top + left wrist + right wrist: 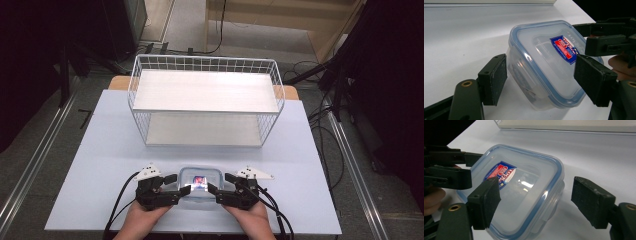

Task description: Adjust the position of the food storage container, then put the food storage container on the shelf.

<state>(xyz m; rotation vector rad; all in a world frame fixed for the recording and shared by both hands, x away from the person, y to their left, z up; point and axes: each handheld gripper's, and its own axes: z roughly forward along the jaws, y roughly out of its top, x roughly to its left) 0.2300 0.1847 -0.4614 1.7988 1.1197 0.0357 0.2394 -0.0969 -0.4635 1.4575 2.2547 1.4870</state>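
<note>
Left gripper at the near edge of the table, held in a hand entering from below, jaws spread wide around the left side of the plastic container. In the left gripper view, one pad just beside the clear wall, the other pad over the lid's near corner; contact not certain, nothing clamped. Container at the middle of the near table edge, square, clear, blue-rimmed lid shut, red and blue label on top. Right gripper just right of it, likewise wide open, jaws straddling the right side of the container; in the right gripper view, one pad over the lid by the label, the other pad apart from the box on the bare table. White wire rack with two shelves at the far middle of the table, well apart from the container.
</note>
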